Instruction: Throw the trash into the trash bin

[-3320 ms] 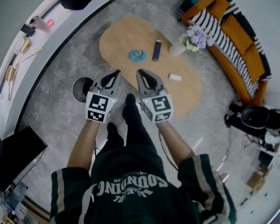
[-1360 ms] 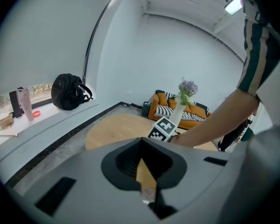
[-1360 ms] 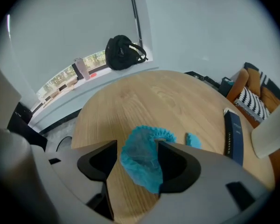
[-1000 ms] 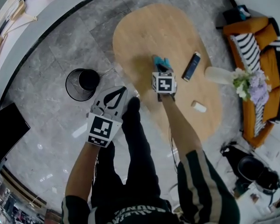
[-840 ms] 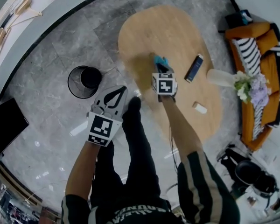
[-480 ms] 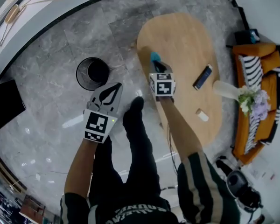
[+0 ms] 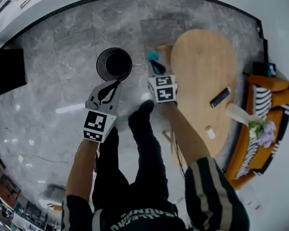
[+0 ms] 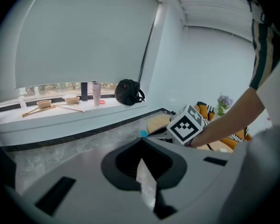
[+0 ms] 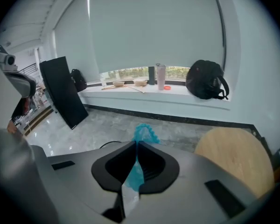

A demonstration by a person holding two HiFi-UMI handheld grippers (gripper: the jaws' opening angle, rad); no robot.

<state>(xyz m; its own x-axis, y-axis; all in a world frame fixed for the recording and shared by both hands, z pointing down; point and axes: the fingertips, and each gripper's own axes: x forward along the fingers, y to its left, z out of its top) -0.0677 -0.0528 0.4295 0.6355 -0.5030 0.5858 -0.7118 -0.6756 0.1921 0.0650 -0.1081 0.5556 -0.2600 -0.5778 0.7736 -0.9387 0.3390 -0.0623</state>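
Moved: right gripper (image 7: pixel 154 64), clenching blue trash (image 7: pixel 151 56), is swinging off table (image 7: pixel 202 66) leftward toward trash bin (image 7: pixel 99 66) | left gripper (image 7: pixel 116 83) pinched empty | advisable: centring over bin mouth before releasing.

One bin (image 7: pixel 99 67), one table (image 7: pixel 202 71), one wrapper (image 7: pixel 152 56)
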